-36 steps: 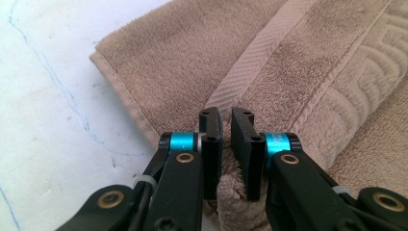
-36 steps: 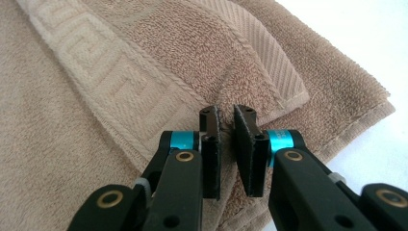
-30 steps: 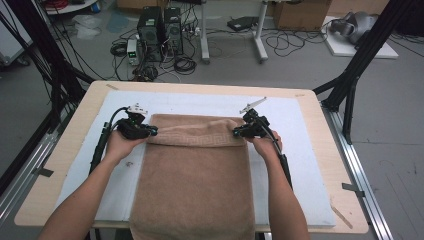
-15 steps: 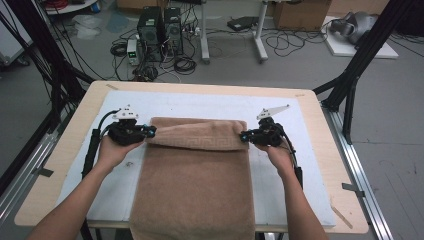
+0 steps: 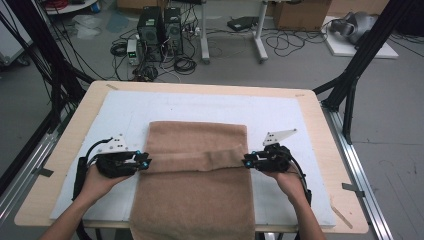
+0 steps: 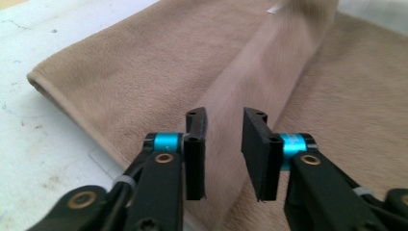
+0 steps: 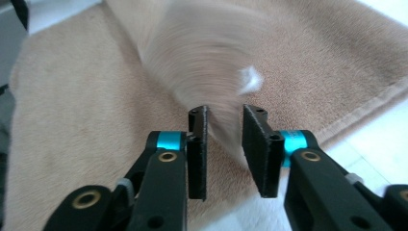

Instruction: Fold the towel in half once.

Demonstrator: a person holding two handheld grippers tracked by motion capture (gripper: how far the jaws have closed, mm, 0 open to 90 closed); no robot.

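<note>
towel (image 5: 197, 185): brown, flat on worktop (image 5: 65, 165), folded flap across its middle | left tongs (image 5: 146, 163): at towel's left edge, just been opening, spread, nothing pinched | right tongs (image 5: 246, 161): at towel's right edge, just been opening, spread, nothing pinched

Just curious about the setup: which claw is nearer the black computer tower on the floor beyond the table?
Left. The left claw sits at the towel's left edge, on the tower's side; the right claw is at the towel's right edge, farther away.
</note>
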